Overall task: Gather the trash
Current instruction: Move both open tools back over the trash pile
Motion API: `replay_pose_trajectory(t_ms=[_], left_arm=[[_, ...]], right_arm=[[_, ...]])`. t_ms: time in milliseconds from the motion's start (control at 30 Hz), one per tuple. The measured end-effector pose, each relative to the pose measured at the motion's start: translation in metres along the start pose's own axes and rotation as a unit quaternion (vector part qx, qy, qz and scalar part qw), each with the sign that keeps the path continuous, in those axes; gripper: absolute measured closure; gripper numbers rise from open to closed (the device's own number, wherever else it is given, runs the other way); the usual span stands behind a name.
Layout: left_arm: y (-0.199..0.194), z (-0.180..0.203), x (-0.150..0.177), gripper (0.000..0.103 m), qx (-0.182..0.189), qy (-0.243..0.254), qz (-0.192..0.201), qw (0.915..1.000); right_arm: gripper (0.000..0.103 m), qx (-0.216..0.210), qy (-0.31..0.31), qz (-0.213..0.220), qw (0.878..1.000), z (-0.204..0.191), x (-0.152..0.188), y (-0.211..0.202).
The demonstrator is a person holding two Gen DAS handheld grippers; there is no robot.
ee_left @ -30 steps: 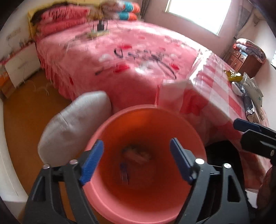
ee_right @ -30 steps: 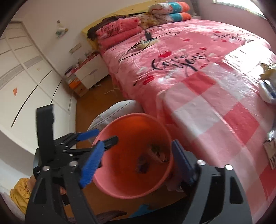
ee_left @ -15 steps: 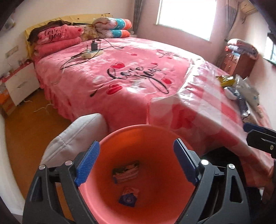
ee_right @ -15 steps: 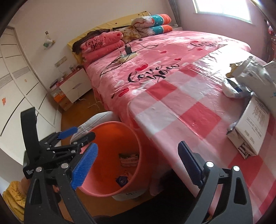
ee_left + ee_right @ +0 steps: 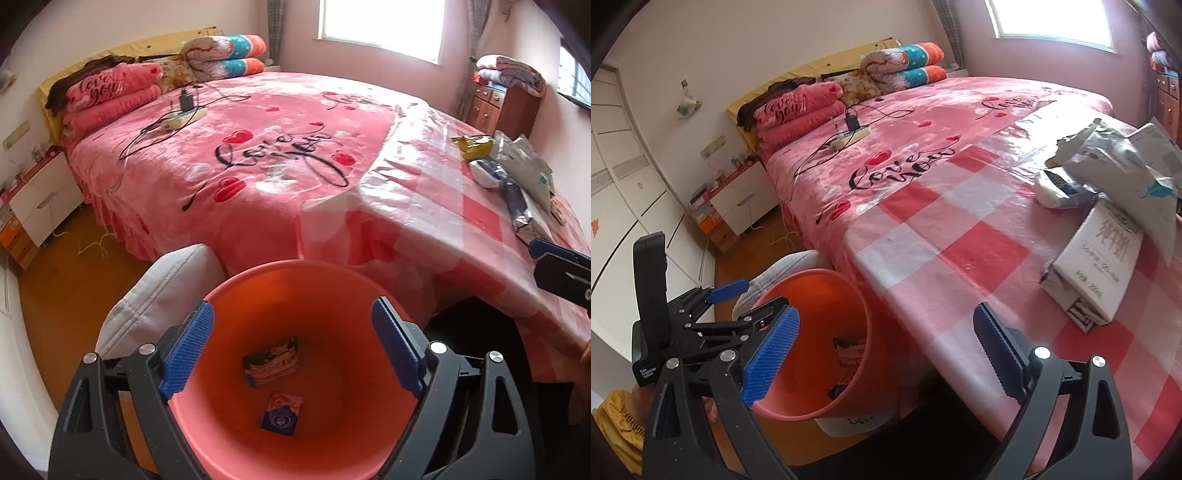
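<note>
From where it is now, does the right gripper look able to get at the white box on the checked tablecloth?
Probably yes. The right gripper is open and empty, above the table edge, and the checked cloth between it and the white box lies bare. The crumpled bags sit behind the box, not in the way.

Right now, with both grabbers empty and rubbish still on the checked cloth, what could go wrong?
The white box lies near the table's front edge; a clumsy grab by the right gripper might push it off. The shiny cloth could let the crumpled bags slide. The orange bin sits below the edge, so a dropped piece may miss it.
</note>
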State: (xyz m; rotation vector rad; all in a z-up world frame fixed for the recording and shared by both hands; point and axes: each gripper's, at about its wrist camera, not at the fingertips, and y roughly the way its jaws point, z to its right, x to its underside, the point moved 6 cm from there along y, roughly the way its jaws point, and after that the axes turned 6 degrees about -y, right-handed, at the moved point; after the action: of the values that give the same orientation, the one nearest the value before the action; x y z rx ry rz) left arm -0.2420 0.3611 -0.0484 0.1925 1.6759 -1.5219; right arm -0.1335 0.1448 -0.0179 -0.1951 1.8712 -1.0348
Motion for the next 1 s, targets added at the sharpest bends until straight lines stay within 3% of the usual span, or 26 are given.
replay_pose_trajectory(t_ms=[567,1000], left_arm=[[-0.008,0.051,-0.022,0.015,0.027,0.036,-0.015,0.9989],[-0.020,0.124,-0.057,0.015,0.077,0.048,-0.016,0.9957]], right_arm=[[0.009,0.000,0.049,0.046,0.998,0.044,0.005,-0.027],[0.008,-0.014,0.114,0.111,0.987,0.106,0.003,-0.067]])
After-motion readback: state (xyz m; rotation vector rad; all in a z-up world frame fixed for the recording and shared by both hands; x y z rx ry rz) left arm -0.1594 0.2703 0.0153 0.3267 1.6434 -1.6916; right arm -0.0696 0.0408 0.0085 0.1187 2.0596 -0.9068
